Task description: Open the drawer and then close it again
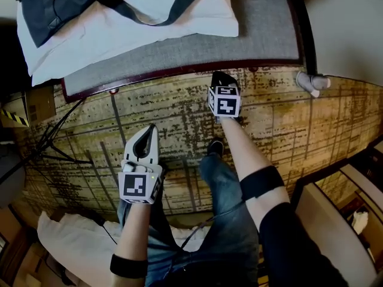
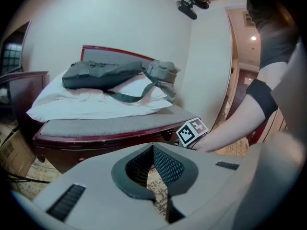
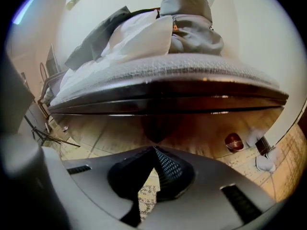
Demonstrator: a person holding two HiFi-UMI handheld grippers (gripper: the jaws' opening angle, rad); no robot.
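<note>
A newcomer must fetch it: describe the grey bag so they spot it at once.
Look for the low bench with a dark red wooden frame and grey cushion top. A white pillow lies on it, and the grey bag rests on that pillow, the only dark, strapped thing there.

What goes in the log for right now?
left gripper: shut, empty | right gripper: shut, empty, near bed frame | floor: carpet

Two grippers, a left gripper (image 1: 149,129) and a right gripper (image 1: 220,76), one bed (image 1: 179,49), one grey bag (image 1: 60,2), two white pillows (a bed pillow (image 1: 179,11), a floor pillow (image 1: 72,244)), one cardboard box (image 1: 40,103).
</note>
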